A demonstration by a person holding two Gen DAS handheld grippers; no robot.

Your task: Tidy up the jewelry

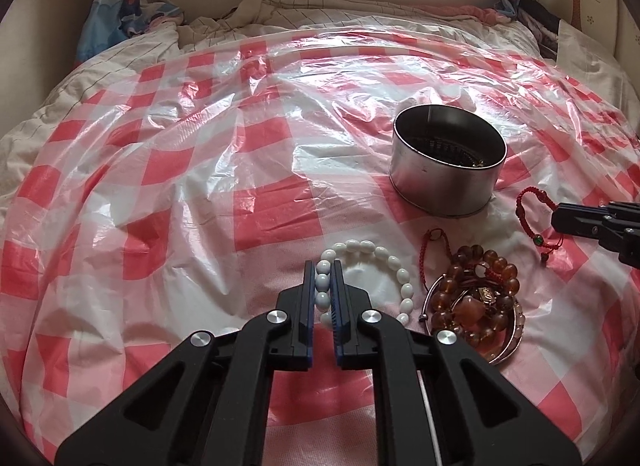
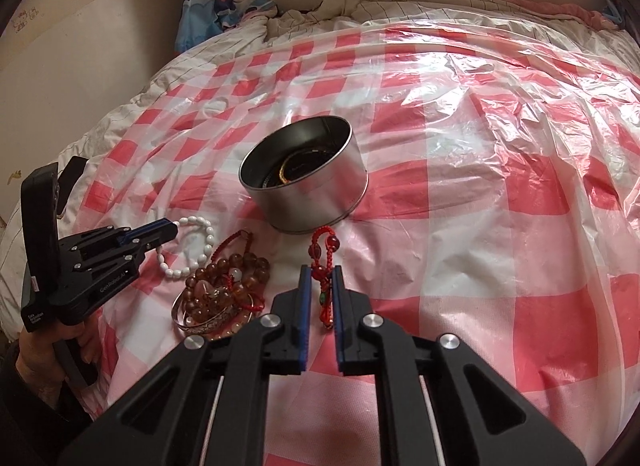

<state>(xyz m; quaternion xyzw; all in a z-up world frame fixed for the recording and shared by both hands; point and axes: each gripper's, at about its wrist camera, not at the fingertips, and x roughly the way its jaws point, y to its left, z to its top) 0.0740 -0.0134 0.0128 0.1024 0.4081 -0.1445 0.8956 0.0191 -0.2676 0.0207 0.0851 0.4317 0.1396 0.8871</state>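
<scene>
Pickup is the step in hand: our left gripper [image 1: 323, 286] is pinched nearly shut on the white bead bracelet [image 1: 366, 280], our right gripper [image 2: 321, 290] likewise on the red cord bracelet [image 2: 322, 266]. Ahead of both tongs stands the open metal tin [image 1: 446, 181], some jewelry already inside; between them lies the amber bead heap [image 1: 476, 298]. Next, we judge, comes lifting clear and lowering each over the rim.

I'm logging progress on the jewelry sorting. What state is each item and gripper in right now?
left gripper: shut on white bead bracelet, which lies on the checkered sheet.
right gripper: shut on red cord bracelet.
metal tin: upright, lid off, some jewelry inside.
amber bead pile: tangled, untouched, beside the tin.
</scene>
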